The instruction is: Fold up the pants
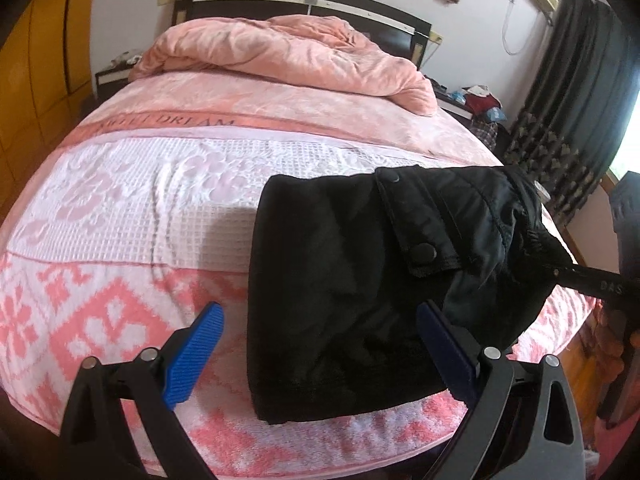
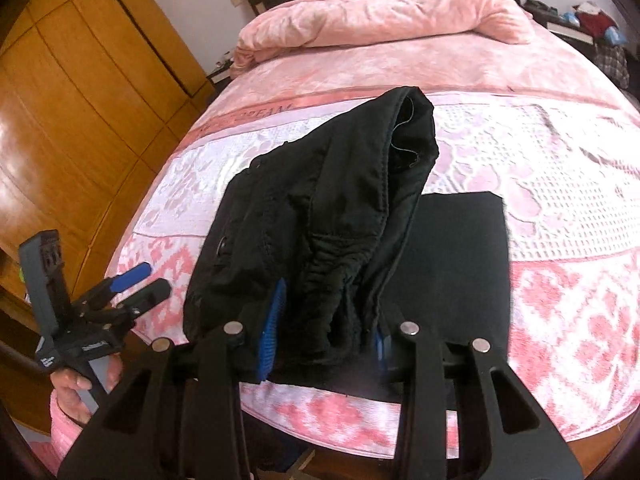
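- Left wrist view gives us the black pants as a folded bundle on the pink and white bedspread, near the foot of the bed, with a flap bearing two snap buttons on top and the gathered waistband turned to the right.
- Right wrist view shows us the same pants lifted at the waistband end, the fabric bunched and rising in a hump, while the lower layer lies flat on the bedspread.
- We see our left gripper low over the near bed edge, its blue pads spread wide; the left pad sits clear of the cloth and the right pad is at the bundle's near right corner, nothing pinched between them.
- We see our right gripper with its pads drawn close, clamped on the elastic waistband fold directly before the camera.
- A rumpled pink quilt lies at the headboard end, well apart from the pants.
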`<state>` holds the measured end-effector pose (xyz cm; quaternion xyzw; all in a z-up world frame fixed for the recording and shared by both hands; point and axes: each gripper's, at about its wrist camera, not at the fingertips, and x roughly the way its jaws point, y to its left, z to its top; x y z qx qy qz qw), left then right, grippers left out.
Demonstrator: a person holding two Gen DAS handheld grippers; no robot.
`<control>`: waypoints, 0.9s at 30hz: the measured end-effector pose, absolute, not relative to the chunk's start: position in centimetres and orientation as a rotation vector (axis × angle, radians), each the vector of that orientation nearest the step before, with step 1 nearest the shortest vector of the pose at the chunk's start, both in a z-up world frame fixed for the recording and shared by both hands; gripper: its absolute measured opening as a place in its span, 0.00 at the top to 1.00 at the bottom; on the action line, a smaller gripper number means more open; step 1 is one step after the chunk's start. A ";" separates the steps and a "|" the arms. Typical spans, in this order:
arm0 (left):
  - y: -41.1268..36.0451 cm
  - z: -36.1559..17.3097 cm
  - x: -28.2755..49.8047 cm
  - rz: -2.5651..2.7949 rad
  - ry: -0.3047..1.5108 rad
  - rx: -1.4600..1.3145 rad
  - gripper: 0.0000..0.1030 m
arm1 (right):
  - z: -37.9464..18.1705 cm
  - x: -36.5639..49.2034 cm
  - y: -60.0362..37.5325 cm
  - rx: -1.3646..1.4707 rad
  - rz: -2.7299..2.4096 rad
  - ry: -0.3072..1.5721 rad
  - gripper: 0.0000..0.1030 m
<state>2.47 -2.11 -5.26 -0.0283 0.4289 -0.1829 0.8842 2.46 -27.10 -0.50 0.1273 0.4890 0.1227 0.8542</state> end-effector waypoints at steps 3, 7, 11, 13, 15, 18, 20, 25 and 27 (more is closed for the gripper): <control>-2.9 -5.3 2.5 -0.396 0.894 -0.044 0.05 | -0.7 2.4 -28.7 0.272 0.231 1.038 0.65; -3.5 -6.0 2.8 -0.401 0.921 -0.061 0.05 | -1.7 2.5 -30.1 0.276 0.207 1.066 0.65; -3.5 -7.2 3.2 -0.401 0.964 -0.107 0.05 | -3.4 2.7 -31.5 0.290 0.175 1.100 0.65; -3.5 -7.9 3.4 -0.395 0.984 -0.115 0.05 | -4.9 2.8 -32.1 0.293 0.151 1.133 0.65; -3.6 -8.3 3.4 -0.389 0.995 -0.115 0.05 | -6.5 3.1 -32.6 0.290 0.124 1.162 0.64; -3.6 -9.0 3.3 -0.384 1.013 -0.110 0.05 | -9.1 3.4 -33.5 0.341 0.106 1.205 0.63; -3.7 -9.3 3.3 -0.382 1.021 -0.108 0.05 | -9.8 3.7 -33.7 0.365 0.113 1.209 0.61; -3.6 -9.4 3.3 -0.392 1.025 -0.115 0.05 | -8.0 3.5 -33.8 0.281 0.092 1.185 0.44; -3.8 -9.4 3.3 -0.397 1.029 -0.115 0.05 | -6.6 3.6 -34.4 0.273 0.074 1.152 0.38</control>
